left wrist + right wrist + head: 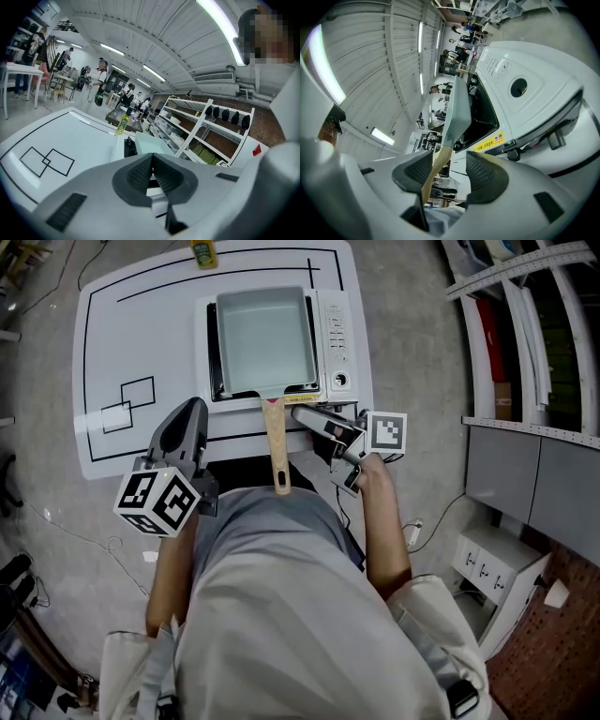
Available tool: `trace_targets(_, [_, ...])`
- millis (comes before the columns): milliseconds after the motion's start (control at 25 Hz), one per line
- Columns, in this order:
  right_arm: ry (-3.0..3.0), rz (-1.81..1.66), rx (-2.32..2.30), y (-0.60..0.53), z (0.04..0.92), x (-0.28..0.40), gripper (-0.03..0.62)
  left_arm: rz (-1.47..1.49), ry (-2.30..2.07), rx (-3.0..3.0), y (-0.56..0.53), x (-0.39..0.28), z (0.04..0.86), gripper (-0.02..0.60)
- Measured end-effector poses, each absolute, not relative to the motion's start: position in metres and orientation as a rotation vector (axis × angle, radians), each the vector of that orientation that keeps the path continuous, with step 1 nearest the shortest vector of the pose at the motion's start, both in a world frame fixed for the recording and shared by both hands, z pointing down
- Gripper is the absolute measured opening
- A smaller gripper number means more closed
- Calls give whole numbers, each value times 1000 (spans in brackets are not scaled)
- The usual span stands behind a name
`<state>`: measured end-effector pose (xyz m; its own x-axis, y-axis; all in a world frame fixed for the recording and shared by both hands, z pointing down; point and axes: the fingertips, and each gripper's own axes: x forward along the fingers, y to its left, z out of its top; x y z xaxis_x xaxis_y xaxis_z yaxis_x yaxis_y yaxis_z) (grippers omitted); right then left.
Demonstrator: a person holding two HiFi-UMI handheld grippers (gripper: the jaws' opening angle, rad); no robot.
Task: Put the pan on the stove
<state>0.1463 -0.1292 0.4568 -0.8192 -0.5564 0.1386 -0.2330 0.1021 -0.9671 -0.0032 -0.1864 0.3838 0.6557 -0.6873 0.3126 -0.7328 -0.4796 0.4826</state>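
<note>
Resting on the stove (337, 334), the pan (265, 338) looks placed. Right gripper (305, 416) stands open beside the handle (277, 446); left gripper (190, 413) closed, empty. Next: back away cleanly.

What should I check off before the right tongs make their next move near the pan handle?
1. Pan on the stove: ok, it rests on top.
2. Right tongs released: ok, the jaws are apart and the wooden handle shows by the gap, not clamped.
3. Left tongs out of the way: ok, shut, empty and held left of the stove.
4. Handle inside the table edge: not ok, it sticks out past the front edge toward the person.
5. Pan flat and centred: cannot tell.
</note>
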Motion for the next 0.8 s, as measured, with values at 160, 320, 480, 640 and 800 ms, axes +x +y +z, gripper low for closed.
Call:
trace_targets(160, [2098, -1732, -886, -128, 453, 158, 225, 97, -1089, 2292, -184, -3, 381, 2])
trace_targets(320, [2090, -1671, -969, -127, 443, 166, 215, 92, -1089, 2296, -182, -6, 379, 2])
trace_targets(480, [2132, -1626, -1046, -126, 438, 170, 202, 90, -1089, 2299, -181, -6, 378, 2])
trace_targets(640, [2149, -1585, -1119, -125, 435, 175, 196, 81, -1086, 2299, -180, -6, 378, 2])
trace_targets(800, [2150, -1554, -1159, -123, 426, 176, 190, 91, -1083, 2312, -177, -4, 379, 2])
